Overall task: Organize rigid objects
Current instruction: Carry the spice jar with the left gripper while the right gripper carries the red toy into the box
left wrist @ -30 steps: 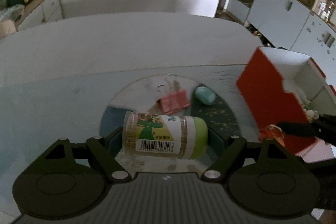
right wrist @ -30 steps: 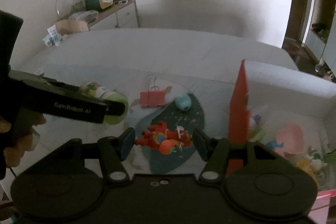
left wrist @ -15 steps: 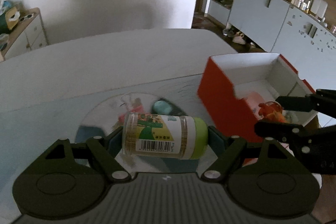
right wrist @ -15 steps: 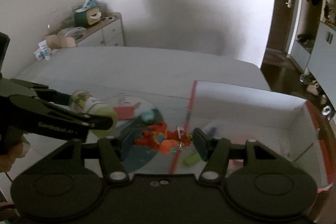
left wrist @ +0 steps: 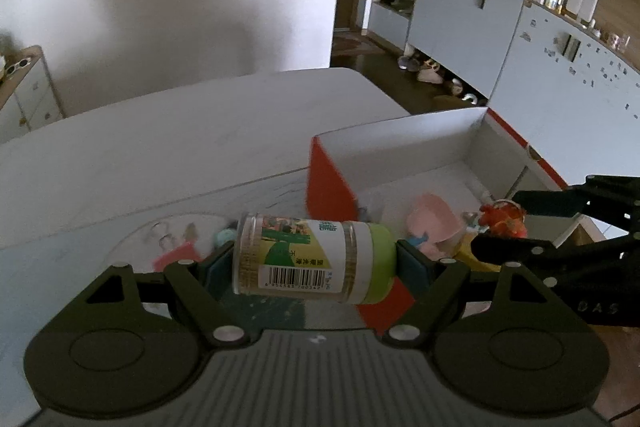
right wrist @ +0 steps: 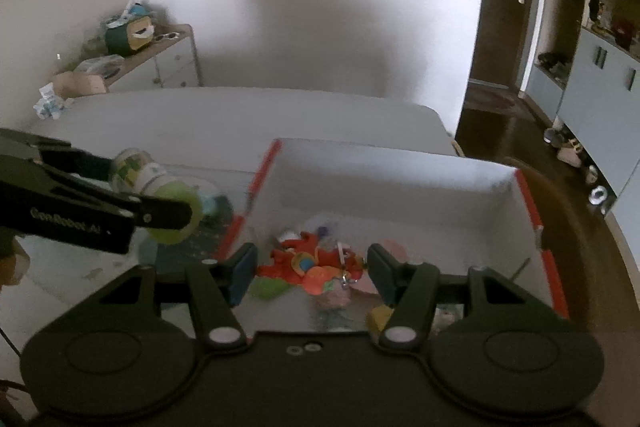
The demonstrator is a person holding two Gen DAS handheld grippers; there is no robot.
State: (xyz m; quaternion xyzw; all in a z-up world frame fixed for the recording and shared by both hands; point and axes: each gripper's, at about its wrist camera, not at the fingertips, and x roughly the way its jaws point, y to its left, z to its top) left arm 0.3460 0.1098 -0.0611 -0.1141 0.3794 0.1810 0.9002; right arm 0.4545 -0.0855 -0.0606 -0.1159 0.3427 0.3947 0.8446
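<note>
**Both Loads Carried Toward the Red Box**

Plainly, each hand had something to deliver. The left tongs point(left wrist: 316, 263) were clenched on a toothpick jar point(left wrist: 312, 259), which lay sideways between the pads, base against one and green cap against the other; gripping it end to end probably kept the round body from rolling out. It hung above the glass counter point(left wrist: 120, 211), just short of the near corner of the red box point(left wrist: 328, 187).

The right tongs point(right wrist: 310, 267) grasped a red plush toy point(right wrist: 316, 263) by its two ends and held it over the open box, whose white inside point(right wrist: 400, 187) already held a pink piece point(left wrist: 432, 219) and other small bits, too blurred to name. That position looked ready for a drop.

A pink binder clip point(left wrist: 176, 255) and a small teal thing point(left wrist: 222, 237) lay on the counter beyond the jar, not yet collected. I judged the sorting well under way, with the toy likely to go in first, since the jar had not cleared the wall.
</note>
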